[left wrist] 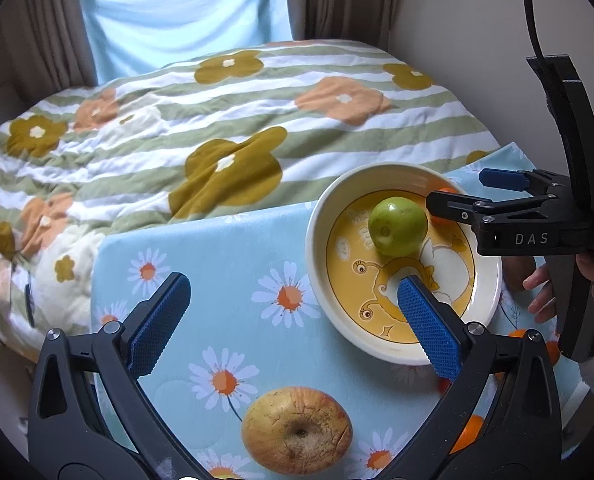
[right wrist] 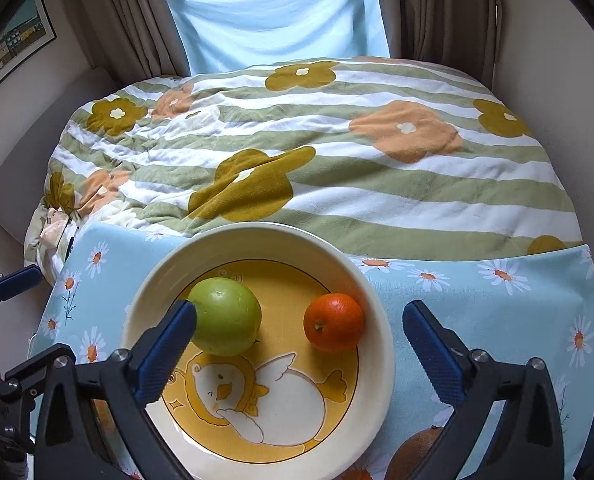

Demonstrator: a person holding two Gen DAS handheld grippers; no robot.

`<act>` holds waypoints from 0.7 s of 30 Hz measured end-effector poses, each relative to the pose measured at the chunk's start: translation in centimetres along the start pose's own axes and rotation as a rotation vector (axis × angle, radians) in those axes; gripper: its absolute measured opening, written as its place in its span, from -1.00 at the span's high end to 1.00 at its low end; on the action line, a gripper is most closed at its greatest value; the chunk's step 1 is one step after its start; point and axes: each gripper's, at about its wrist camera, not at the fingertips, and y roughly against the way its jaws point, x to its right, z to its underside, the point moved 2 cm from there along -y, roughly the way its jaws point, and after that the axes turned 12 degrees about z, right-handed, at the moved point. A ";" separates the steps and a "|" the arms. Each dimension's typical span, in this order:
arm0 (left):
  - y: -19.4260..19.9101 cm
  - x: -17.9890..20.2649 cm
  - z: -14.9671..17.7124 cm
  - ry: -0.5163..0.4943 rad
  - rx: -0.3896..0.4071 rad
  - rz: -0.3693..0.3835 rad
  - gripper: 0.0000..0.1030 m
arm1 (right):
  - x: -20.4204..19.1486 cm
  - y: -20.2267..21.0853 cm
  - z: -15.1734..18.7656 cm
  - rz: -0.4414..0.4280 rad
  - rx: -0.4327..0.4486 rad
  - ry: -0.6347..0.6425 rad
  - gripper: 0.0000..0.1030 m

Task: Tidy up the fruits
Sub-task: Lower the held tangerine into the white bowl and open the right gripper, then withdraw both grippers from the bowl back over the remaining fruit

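Behind everything lies a bed [right wrist: 337,168] under a flowered quilt, and the worktop [left wrist: 237,248] in front carries a daisy cloth. My left claw [left wrist: 293,312] is released and empty, its right pad hanging over the near edge of the bowl [left wrist: 317,216]. My right claw [right wrist: 299,344] is also released, holding nothing, straddling the bowl with its left pad just beside the green fruit [right wrist: 225,320].

Two fruits already sit in the bowl: the green one and a mandarin [right wrist: 333,322]. A wrinkled apple [left wrist: 297,426] waits on the cloth below my left claw; more orange fruit [left wrist: 471,432] shows at the right edge, though I can't count it behind the claw arm.

Risks, as I judge them: my right pad could nudge the green fruit so it rolls into the mandarin. My left pad could catch the rim and tip or slide the bowl on the loose cloth. The apple looks soft, so a hard pinch may bruise it.
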 end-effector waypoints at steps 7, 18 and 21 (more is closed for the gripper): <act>1.6 0.6 0.1 -0.001 0.024 -0.015 -1.00 | 0.3 2.3 0.5 0.027 0.021 -0.006 -1.00; 7.8 2.6 0.6 0.014 0.122 -0.074 -1.00 | 1.3 8.5 1.9 0.030 0.058 0.010 -1.00; 9.8 3.4 1.3 0.025 0.148 -0.081 -1.00 | 1.4 10.9 2.4 0.038 0.080 0.033 -1.00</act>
